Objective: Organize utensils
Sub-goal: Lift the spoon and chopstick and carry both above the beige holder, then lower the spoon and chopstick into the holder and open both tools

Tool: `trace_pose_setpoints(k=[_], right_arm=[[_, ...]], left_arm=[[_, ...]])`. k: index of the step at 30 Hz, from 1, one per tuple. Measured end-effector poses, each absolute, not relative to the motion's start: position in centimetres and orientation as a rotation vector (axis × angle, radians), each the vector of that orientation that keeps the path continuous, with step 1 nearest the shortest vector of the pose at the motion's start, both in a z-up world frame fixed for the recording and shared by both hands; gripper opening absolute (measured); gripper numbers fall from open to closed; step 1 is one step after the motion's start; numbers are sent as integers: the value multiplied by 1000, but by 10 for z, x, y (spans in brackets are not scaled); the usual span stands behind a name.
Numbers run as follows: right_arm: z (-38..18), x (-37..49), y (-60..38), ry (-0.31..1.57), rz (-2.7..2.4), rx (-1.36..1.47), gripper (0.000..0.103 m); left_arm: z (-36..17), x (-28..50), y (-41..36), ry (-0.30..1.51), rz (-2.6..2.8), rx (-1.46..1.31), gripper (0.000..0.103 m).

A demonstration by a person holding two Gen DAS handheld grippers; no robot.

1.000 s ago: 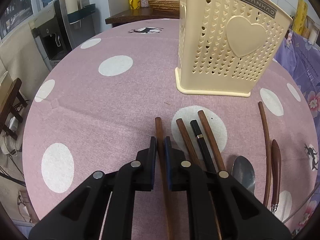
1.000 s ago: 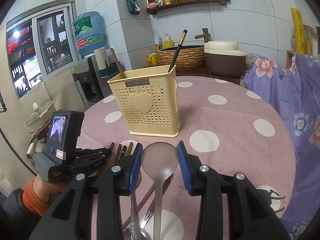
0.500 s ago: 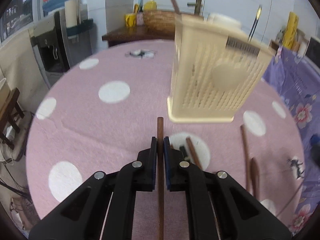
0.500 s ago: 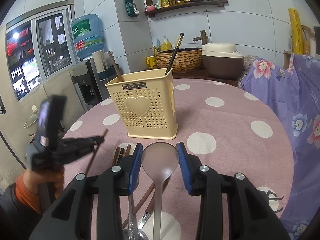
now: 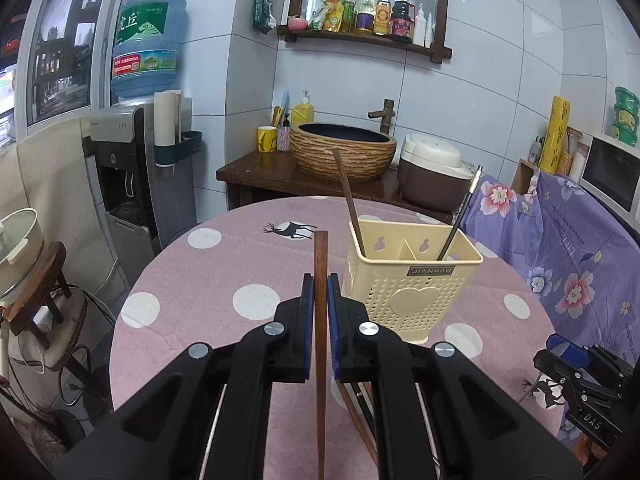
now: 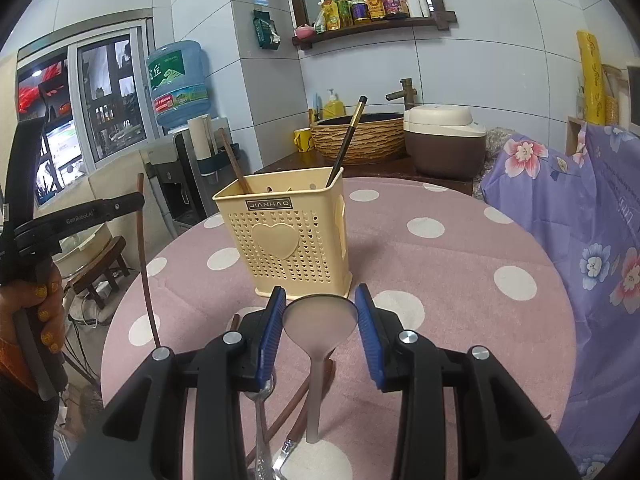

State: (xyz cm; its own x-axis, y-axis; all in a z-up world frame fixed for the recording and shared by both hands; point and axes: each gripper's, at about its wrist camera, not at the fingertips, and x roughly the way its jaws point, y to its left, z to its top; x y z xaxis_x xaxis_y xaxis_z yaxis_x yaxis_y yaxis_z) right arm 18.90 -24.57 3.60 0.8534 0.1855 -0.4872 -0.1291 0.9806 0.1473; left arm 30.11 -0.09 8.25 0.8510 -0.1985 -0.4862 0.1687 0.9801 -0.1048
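Observation:
My left gripper (image 5: 320, 292) is shut on a brown wooden chopstick (image 5: 320, 320) and holds it upright above the table, left of the cream utensil holder (image 5: 412, 284). The right wrist view shows that gripper (image 6: 138, 204) and the chopstick (image 6: 146, 272) at far left, and the holder (image 6: 288, 236). One brown chopstick (image 5: 348, 200) and one dark chopstick (image 5: 460, 216) stand in the holder. My right gripper (image 6: 320, 312) is shut on the bowl of a frosted grey spoon (image 6: 318, 324), in front of the holder.
The round pink table with white dots (image 6: 460, 264) holds more chopsticks (image 5: 360, 416), and a metal spoon (image 6: 262, 408) below my right gripper. A purple flowered cloth (image 6: 592, 220) lies at the right. A stool with a pot (image 5: 24, 272) stands left.
My left gripper has lifted the brown chopstick off the table and tilted it upright. The right gripper has kept hold of the spoon and barely moved.

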Motion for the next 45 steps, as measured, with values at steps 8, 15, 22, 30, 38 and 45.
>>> trace_pose_setpoints(k=[8,15,22,30,38,45], right_arm=[[43,192,-245,516,169,85,37],[68,210,-242,483,195,51,37],[141,247,-240,397,212,11,36],[203,294,-235,283,171,37,36],[131,325,-224,358,116,26,36],[86,331,-220,437,104,34,36]], left_arm=[[89,302,1,489,-198,-65,7],[118,308,-3,437,-221,-57,7],[202,328,-13,372,-302,-52,7],[272,370,-41,303,-288,-95,7],[199,406,-59,393,-230,-132,7],[127,409,-66,483,-232,-131,7]])
